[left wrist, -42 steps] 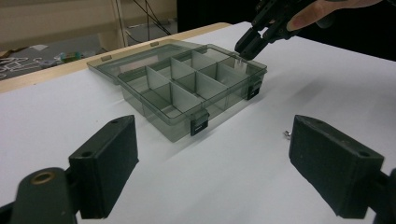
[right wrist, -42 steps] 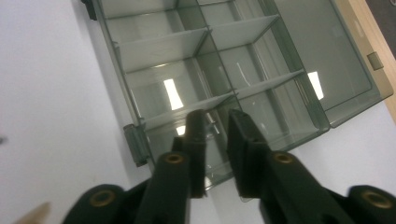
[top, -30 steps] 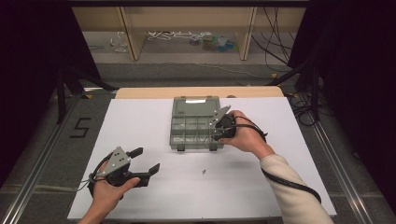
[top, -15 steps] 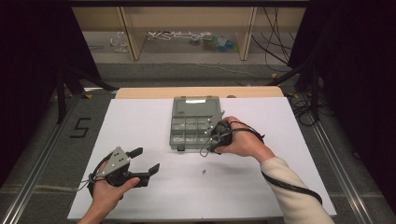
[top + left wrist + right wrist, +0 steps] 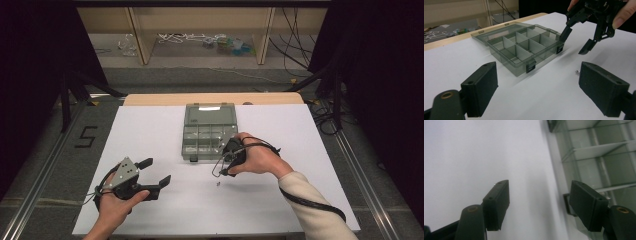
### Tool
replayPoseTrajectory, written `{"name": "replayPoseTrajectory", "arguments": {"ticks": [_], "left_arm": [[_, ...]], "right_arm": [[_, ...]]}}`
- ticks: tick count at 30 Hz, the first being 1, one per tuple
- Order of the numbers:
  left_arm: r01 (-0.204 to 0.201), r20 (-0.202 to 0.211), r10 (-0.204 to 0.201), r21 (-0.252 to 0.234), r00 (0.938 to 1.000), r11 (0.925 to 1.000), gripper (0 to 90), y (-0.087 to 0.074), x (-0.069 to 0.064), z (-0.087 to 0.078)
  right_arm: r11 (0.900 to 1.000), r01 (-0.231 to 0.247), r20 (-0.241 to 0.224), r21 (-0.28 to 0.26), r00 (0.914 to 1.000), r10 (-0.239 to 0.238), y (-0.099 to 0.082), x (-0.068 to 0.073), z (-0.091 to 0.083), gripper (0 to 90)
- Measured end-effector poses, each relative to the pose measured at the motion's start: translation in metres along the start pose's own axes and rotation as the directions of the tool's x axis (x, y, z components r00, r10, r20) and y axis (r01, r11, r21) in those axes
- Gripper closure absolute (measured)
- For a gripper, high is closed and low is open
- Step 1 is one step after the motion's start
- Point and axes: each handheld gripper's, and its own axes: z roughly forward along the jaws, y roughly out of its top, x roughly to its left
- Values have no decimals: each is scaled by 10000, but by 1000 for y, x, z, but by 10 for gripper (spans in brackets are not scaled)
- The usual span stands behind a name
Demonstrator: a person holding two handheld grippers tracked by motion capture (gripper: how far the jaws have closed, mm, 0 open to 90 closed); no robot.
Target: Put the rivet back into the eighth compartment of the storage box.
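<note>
The small metal part (image 5: 218,184), probably a screw, was noted lying on the white table (image 5: 150,135), on the person's side of the compartment box (image 5: 209,135), just off that box's near right corner and apart from it. The box was seen open, lid folded back on its far side, and its compartments looked empty. The right gripper (image 5: 223,161) was held above the table between the box's near edge and the part, tilted downward; its jaws were recorded as spread wide with nothing between them, which the left gripper view confirmed (image 5: 576,41). From that gripper the part lay just toward the person and a little below, so it was judged the nearer tool by a clear margin. The left gripper (image 5: 156,172) was held well to the left of the box's near left corner, its 2 jaws also wide apart and empty, pointing across toward the part. In the left gripper view the part (image 5: 577,72) was seen just beside the inner edge of that gripper's own right-hand jaw, farther off on the table. The part's long axis could not be made out. The coming move was judged to be a short descent of the right gripper onto the part.
</note>
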Motion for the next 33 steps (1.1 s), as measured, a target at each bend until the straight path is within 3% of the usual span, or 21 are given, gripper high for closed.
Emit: {"name": "replayPoseTrajectory", "arguments": {"ticks": [4,7,16,29,33], "left_arm": [[2,6,-2,-3,10000,10000,151,0,0,0],[-8,4,8,-9,10000,10000,151,0,0,0],[-1,11,1,-5,10000,10000,151,0,0,0],[6,18,-6,-2,10000,10000,151,0,0,0],[22,21,-22,3,10000,10000,151,0,0,0]], "right_arm": [[9985,446,-62,309,9990,-444,2,4,6,330],[9983,350,-353,472,9988,-333,4,9,9,333],[9936,653,-743,924,9955,-585,8,17,20,360],[9876,930,-1019,1263,9915,-803,11,24,31,384],[9877,808,-1047,1335,9922,-671,11,26,33,387]]}}
